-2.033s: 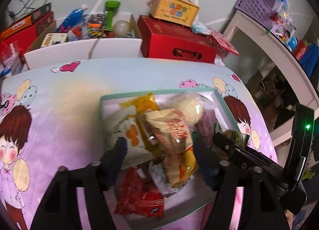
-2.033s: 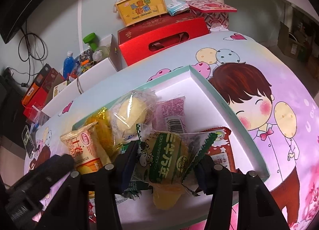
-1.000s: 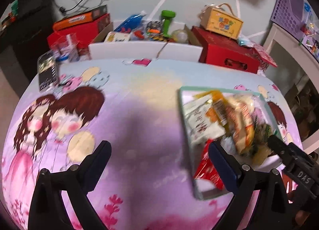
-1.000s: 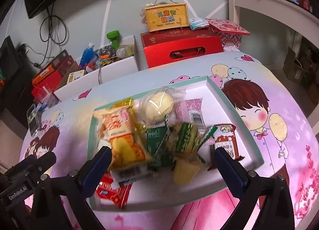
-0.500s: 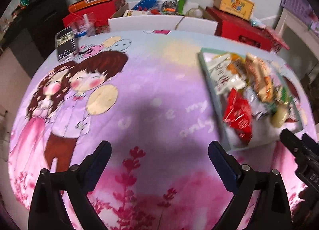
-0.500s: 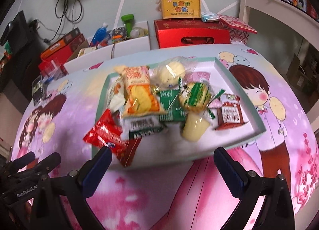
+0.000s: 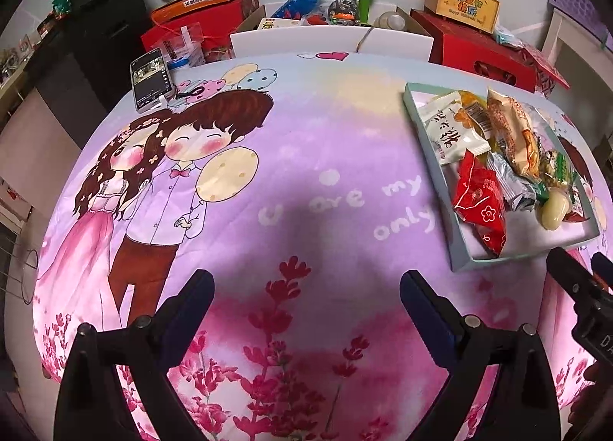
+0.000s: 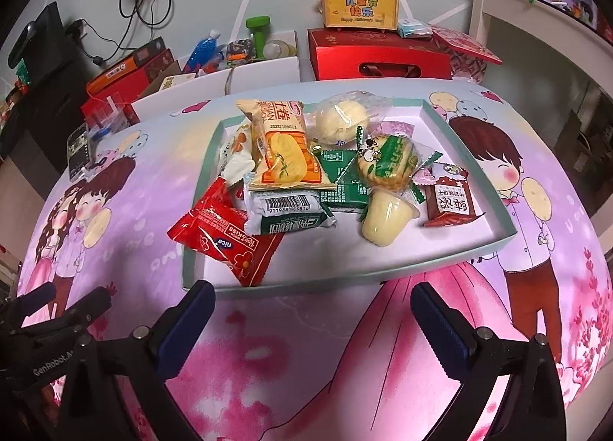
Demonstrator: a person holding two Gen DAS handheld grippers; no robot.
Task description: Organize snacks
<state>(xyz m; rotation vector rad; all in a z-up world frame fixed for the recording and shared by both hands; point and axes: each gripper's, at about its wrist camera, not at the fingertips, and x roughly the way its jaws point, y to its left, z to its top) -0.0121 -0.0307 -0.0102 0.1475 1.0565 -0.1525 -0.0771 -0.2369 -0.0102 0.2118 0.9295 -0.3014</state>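
A shallow pale-green tray [image 8: 475,173] sits on the cartoon-print tablecloth and holds several wrapped snacks: a red packet [image 8: 224,236] hanging over its left rim, an orange bread pack [image 8: 283,148], a green-wrapped cake [image 8: 387,161], a yellow jelly cup [image 8: 387,219] and a brown packet [image 8: 452,203]. My right gripper [image 8: 312,318] is open and empty, just in front of the tray's near rim. My left gripper [image 7: 306,307] is open and empty over bare cloth, left of the tray [image 7: 452,234]. The red packet [image 7: 481,207] shows there too.
A phone [image 7: 149,79] lies at the table's far left. Behind the table stand a white box of odds and ends [image 8: 253,69], a red gift box [image 8: 379,54] with a yellow case [image 8: 358,6] on top, and red boxes [image 7: 199,20].
Both grippers have let go of their snacks, opened wide and pulled back from the tray. The left one swung left over bare cloth. All snacks now lie in the tray.
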